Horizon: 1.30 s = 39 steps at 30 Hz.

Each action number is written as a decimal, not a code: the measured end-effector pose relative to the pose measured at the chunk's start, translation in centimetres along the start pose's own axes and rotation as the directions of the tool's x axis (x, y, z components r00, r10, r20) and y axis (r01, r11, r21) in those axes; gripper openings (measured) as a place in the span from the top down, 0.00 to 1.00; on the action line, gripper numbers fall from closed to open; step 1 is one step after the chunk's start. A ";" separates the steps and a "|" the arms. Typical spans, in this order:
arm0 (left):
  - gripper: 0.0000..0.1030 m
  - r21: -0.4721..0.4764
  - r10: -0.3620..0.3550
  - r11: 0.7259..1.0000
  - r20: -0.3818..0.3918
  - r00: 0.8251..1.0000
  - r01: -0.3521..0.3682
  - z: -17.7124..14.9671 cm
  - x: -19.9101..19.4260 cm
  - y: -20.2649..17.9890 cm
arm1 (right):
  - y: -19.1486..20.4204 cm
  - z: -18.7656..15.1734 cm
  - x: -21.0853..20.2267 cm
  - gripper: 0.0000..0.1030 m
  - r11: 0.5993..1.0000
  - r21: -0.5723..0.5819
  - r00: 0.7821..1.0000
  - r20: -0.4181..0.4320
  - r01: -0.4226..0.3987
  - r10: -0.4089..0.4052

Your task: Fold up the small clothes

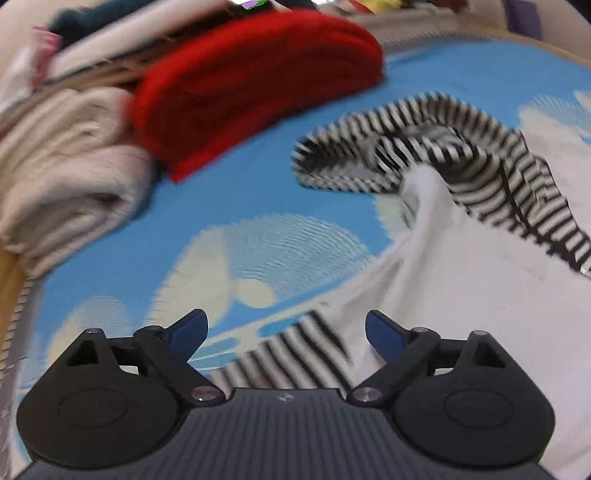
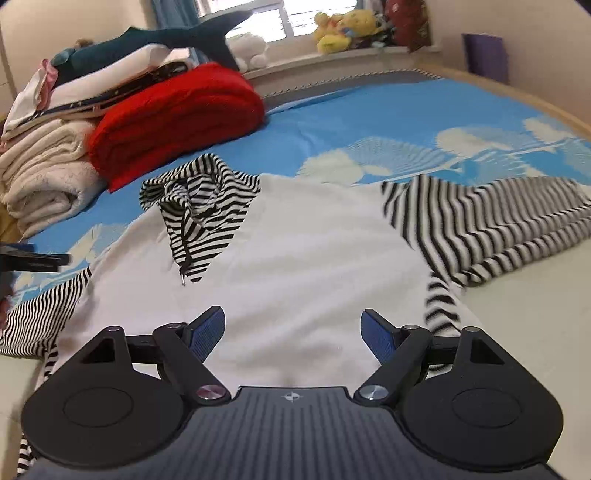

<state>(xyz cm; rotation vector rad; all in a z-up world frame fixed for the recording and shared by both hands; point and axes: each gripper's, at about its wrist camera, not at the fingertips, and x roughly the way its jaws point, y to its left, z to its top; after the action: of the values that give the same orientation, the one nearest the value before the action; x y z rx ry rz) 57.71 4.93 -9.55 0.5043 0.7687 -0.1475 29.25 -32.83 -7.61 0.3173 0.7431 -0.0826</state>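
A small white hooded top (image 2: 306, 251) with black-and-white striped hood (image 2: 199, 199) and striped sleeves (image 2: 491, 225) lies spread flat on the blue cloud-print bedsheet (image 2: 369, 114). My right gripper (image 2: 293, 328) is open and empty, low over the white body near its lower hem. My left gripper (image 1: 286, 332) is open and empty, just above the striped left sleeve (image 1: 295, 354) at the garment's left side. In the left wrist view the hood (image 1: 424, 147) lies ahead to the right. The left gripper's tip shows in the right wrist view (image 2: 33, 260) at the far left edge.
A folded red blanket (image 2: 177, 118) and a stack of cream towels (image 2: 44, 177) with other folded laundry sit at the bed's far left. Plush toys (image 2: 343, 26) line the windowsill. A wooden bed edge (image 2: 535, 96) curves on the right.
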 end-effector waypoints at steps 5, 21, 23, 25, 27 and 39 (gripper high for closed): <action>0.08 0.039 -0.066 0.997 -0.013 0.998 0.067 0.5 3.8 -0.9 | -1.0 -0.2 2.8 0.21 0.999 -0.007 0.996 -0.076 0.053 -0.053; 0.89 -0.323 -0.159 0.938 -0.073 0.985 0.128 1.3 9.0 4.2 | 0.3 -0.7 4.1 0.23 0.996 -0.026 0.986 -0.139 0.089 -0.092; 0.52 -0.340 -0.097 0.938 -0.068 0.993 0.068 1.6 8.7 4.0 | 0.3 -0.9 4.5 0.23 0.994 -0.037 0.983 -0.150 0.098 -0.103; 0.14 -0.325 -0.011 0.946 -0.035 0.999 -0.001 1.8 7.4 3.3 | 0.2 -1.1 4.6 0.23 0.995 -0.045 0.982 -0.158 0.094 -0.100; 0.00 -0.301 0.031 0.953 0.019 0.999 -0.024 1.7 5.3 2.9 | 0.3 -1.0 4.2 0.23 0.996 -0.043 0.986 -0.147 0.072 -0.077; 0.00 -0.472 -0.066 0.879 0.002 0.998 0.059 -6.4 -15.4 -1.5 | 3.3 0.0 -2.2 0.22 0.987 -0.151 0.997 0.056 -0.053 0.062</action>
<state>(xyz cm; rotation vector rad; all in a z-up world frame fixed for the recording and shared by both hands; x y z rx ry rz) 42.18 5.95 -3.24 0.0139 0.8025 -0.0121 28.26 -29.78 -5.30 0.1925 0.6759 0.0180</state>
